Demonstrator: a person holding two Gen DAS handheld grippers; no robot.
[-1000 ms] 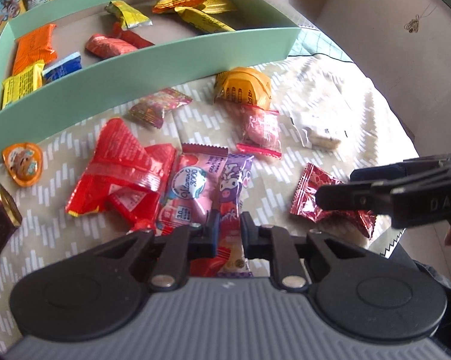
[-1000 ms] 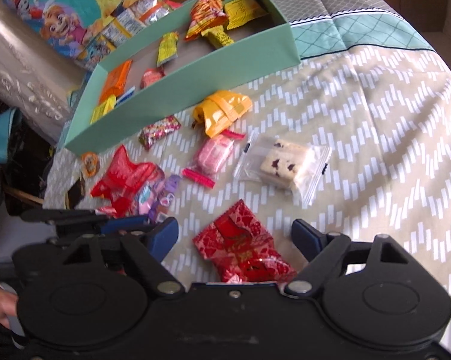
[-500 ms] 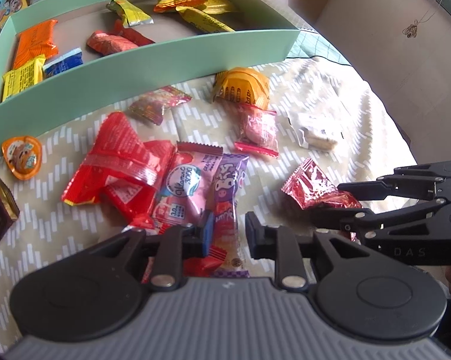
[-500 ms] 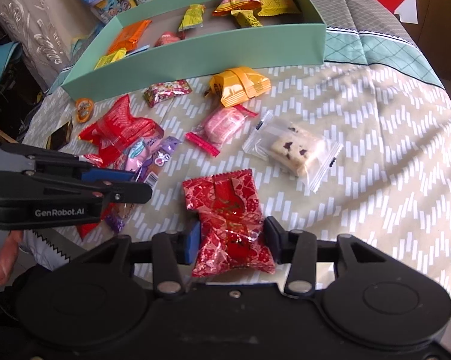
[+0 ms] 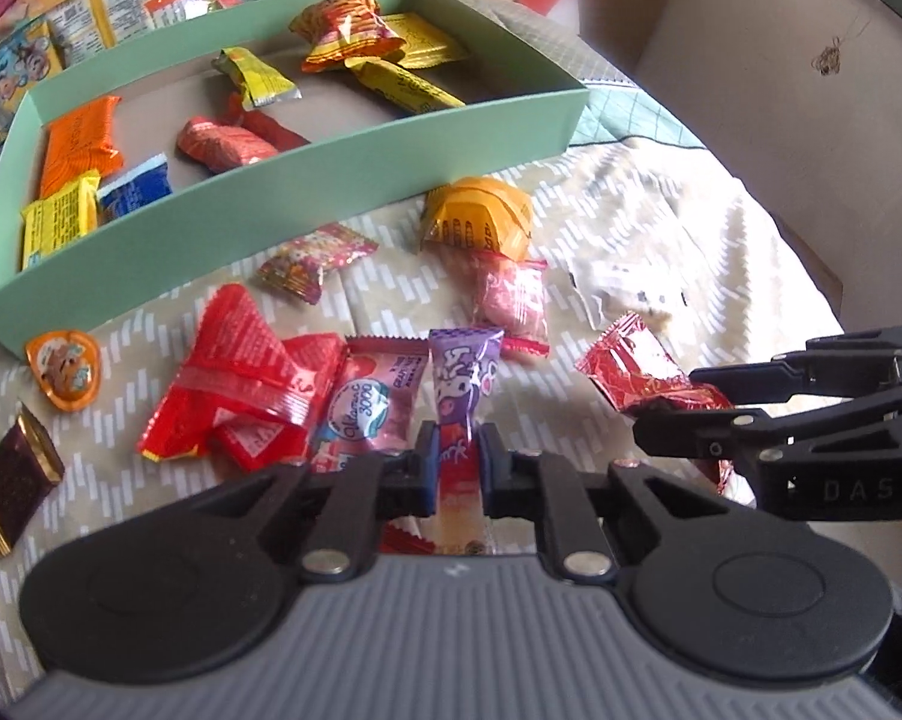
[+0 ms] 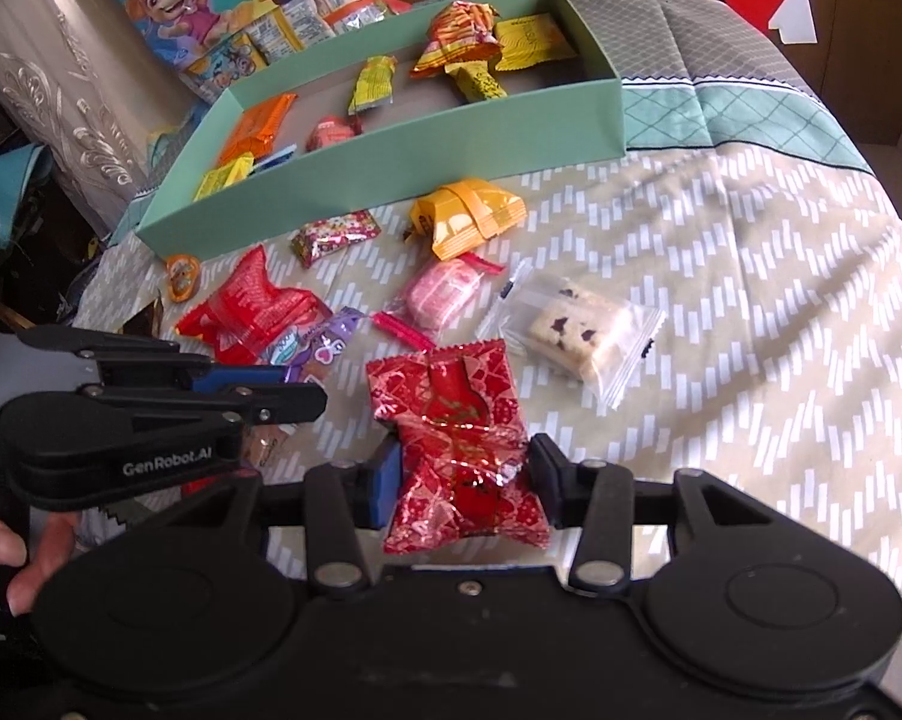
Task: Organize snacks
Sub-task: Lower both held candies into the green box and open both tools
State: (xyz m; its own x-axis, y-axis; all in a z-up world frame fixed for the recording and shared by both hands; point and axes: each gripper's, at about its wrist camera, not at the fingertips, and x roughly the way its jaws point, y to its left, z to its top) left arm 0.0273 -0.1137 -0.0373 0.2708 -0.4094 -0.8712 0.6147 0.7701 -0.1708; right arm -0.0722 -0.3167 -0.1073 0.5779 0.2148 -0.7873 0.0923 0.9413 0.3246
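My left gripper (image 5: 455, 457) is shut on a purple candy stick (image 5: 464, 384) and holds it just above the cloth. My right gripper (image 6: 464, 480) is shut on a red foil snack packet (image 6: 454, 420), also seen at the right of the left wrist view (image 5: 637, 375). The green box (image 6: 390, 162) at the back holds several yellow, orange and red snacks. Loose snacks lie in front of it: a red wrapper (image 5: 240, 372), a pink vitamin packet (image 5: 366, 408), a pink candy (image 6: 444, 294), an orange packet (image 6: 469, 216) and a clear-wrapped cookie (image 6: 583, 330).
A small patterned candy (image 6: 333, 237), an orange jelly cup (image 5: 63, 366) and a brown chocolate (image 5: 12, 486) lie on the zigzag cloth (image 6: 721, 276). Cartoon-print packets (image 6: 282, 30) lie behind the box. The table edge drops off at right and front.
The right gripper closed on the red foil packet and lifted it. The left gripper has lifted the purple stick slightly; both views have tilted up toward the box.
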